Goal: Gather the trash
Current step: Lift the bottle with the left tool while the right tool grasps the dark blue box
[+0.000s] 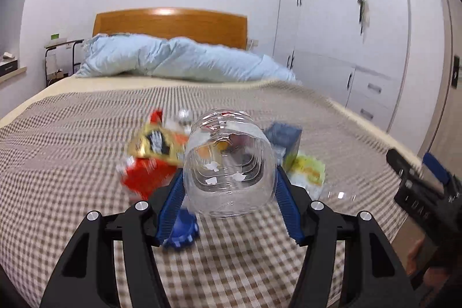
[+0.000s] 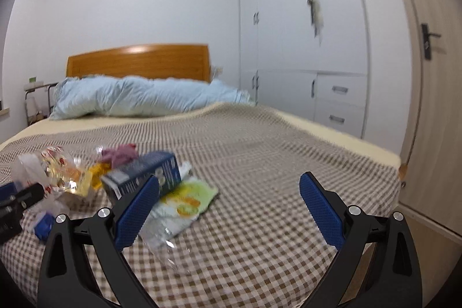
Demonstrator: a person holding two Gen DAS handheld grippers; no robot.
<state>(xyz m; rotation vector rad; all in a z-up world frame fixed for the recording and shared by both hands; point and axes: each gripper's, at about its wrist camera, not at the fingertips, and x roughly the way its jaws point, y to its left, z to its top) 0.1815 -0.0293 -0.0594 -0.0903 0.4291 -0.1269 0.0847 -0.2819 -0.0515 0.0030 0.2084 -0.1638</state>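
On the checked bedspread (image 1: 72, 134) near the foot of the bed, the left gripper (image 1: 229, 186) is clamped on a clear plastic bottle (image 1: 228, 163), its blue pads pressing both sides, with a blue cap (image 1: 182, 233) lying just below it. The right gripper (image 2: 229, 210) stands wide apart and empty above the cloth, beside a dark blue carton (image 2: 141, 175) and a yellow-green wrapper (image 2: 184, 198). The bottle looks thin and crushable, so the squeeze should likely stay light and the carry level while the free gripper goes for the carton.
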